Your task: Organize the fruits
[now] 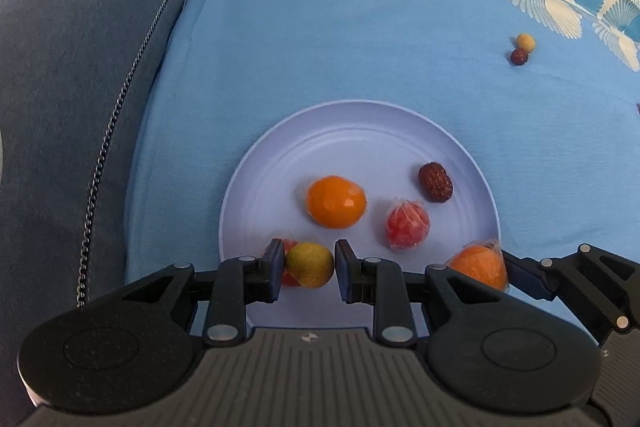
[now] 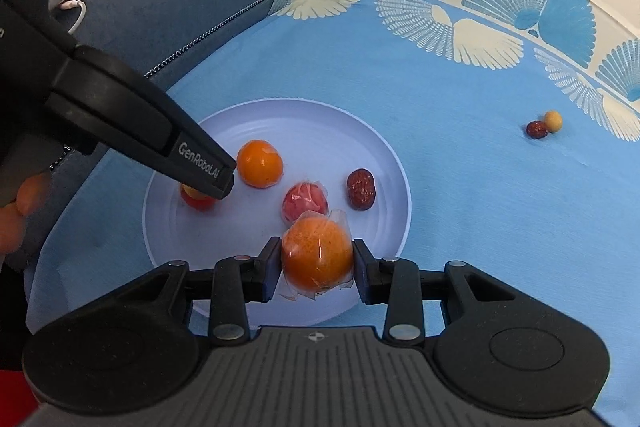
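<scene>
A pale plate [image 1: 360,131] [image 2: 360,143] lies on the blue cloth. On it are an orange [image 1: 336,201] [image 2: 260,163], a wrapped red fruit [image 1: 407,225] [image 2: 305,203] and a dark red date [image 1: 435,183] [image 2: 361,189]. My left gripper [image 1: 307,269] [image 2: 218,187] is over the plate's near rim, its pads around a yellow-green fruit [image 1: 310,264] with a small gap on the right; a red fruit [image 2: 198,201] lies under it. My right gripper [image 2: 316,269] is shut on a wrapped orange fruit [image 2: 317,253] [image 1: 478,265] over the plate.
A small yellow fruit [image 1: 525,42] [image 2: 553,120] and a dark date [image 1: 519,56] [image 2: 537,129] lie together on the cloth at the far right. A grey-blue sofa [image 1: 80,87] with a chain [image 1: 116,115] borders the cloth on the left.
</scene>
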{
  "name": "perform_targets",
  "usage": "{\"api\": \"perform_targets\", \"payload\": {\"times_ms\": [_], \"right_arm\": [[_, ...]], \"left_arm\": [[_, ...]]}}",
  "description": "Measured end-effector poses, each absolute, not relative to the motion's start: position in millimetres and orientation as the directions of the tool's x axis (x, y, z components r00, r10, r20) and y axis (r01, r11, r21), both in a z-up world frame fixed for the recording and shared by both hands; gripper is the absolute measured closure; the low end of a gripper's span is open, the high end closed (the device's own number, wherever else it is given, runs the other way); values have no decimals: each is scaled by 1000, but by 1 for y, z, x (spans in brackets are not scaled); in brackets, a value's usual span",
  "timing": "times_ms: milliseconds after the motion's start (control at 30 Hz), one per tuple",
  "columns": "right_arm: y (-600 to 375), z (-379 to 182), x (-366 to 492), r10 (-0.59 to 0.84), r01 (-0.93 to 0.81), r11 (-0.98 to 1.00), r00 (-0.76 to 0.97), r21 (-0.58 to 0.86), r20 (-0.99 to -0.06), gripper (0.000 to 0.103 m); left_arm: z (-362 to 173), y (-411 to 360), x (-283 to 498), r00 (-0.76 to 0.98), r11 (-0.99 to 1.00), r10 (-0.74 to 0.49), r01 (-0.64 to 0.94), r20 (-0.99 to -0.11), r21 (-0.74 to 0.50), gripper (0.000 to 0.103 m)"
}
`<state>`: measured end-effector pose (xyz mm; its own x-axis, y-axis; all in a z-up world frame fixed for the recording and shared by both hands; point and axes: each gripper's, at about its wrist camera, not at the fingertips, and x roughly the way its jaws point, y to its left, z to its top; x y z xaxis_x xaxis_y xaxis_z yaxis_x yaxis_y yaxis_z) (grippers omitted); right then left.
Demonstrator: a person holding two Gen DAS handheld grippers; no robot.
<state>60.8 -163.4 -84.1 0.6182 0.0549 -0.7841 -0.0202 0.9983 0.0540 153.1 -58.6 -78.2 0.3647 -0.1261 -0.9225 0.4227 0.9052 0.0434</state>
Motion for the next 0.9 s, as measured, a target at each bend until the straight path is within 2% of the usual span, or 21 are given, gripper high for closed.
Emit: {"api": "perform_targets", "payload": {"times_ms": [67,100,133,167,233,333,533,667,900], "right_arm": [[-164,-85,63,62,-30,998,620,56,-782,60],[-164,-84,64,61,-31,998,622,53,-780,53],[-165,-83,65,57,-34,998,622,46,-781,39],[-165,-80,64,53,-34,999,627,40,-777,28],[-166,-73,58,40,-30,999,638,28,-769,15],[-165,-62,41,8,-11,1000,641,0,-768,4],[-163,-41,-13,13,26,999,618,36,-786,1],[-162,-24,-54,5,48,998,659,49,-752,1],[-166,-2,-87,-48,101,994,725,37,-687,1]], "left_arm": [[-76,-60,153,383,902,-128,428,-915,54,37],[-73,-61,152,398,901,-128,429,-909,60,10],[-68,-60,150,424,902,-131,426,-896,69,0],[-63,-59,147,451,903,-137,423,-882,76,0],[-54,-58,142,470,895,-142,437,-871,89,0],[-43,-53,127,475,891,-112,438,-873,124,0],[-29,-27,73,436,907,-82,405,-896,114,0],[-21,-12,41,482,929,-45,342,-875,140,0],[-5,-14,5,533,909,-61,380,-844,174,0]]}}
